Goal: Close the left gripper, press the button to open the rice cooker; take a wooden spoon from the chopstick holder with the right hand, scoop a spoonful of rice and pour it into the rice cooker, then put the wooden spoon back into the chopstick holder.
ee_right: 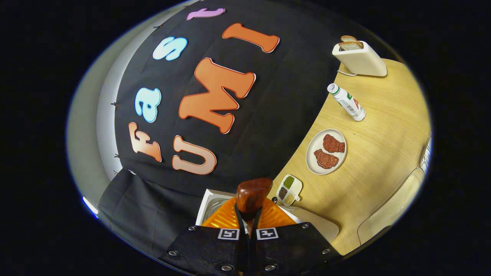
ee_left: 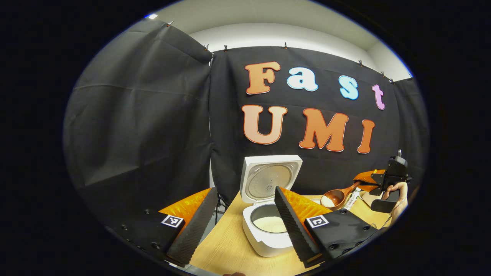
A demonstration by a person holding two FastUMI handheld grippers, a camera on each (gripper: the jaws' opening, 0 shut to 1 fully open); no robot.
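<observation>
Left gripper view: the left tongs (ee_left: pixel 238 226) stand spread, pinching nothing, low over the pale wooden desk (ee_left: pixel 224 249). Between and just beyond their fingers sits the white rice cooker (ee_left: pixel 264 230), its lid (ee_left: pixel 268 178) raised upright at the back and its inner pot (ee_left: pixel 268 222) exposed, with a layer of rice already on the bottom. To the right of the cooker and somewhat above its rim, the wooden spoon (ee_left: pixel 335 197) carries a small heap of white rice in its bowl. Its long axis runs from the bowl, the end nearer the cooker, up and away to the handle, which is held by the right tongs (ee_left: pixel 370 186) with a person's hand (ee_left: pixel 395 189) behind them.

Right gripper view: the right tongs (ee_right: pixel 249 226) are pressed together on the spoon's handle, and the wooden spoon (ee_right: pixel 251 195) projects straight ahead along the fingers. The view is rolled, so the desk (ee_right: pixel 379 153) rises on the right; on it lie a plate (ee_right: pixel 311 155) with two reddish pieces, a small divided dish (ee_right: pixel 289 189), a bottle (ee_right: pixel 347 101) on its side and a toaster (ee_right: pixel 360 57) holding bread. Part of the open rice cooker (ee_right: pixel 209 205) shows beneath the spoon.

Judgement: the scoop is done and the pour is pending. The pot lies leftward of and below the loaded bowl; the right hand is the nearer and must carry the bowl over the pot, then roll the handle about its long axis.
</observation>
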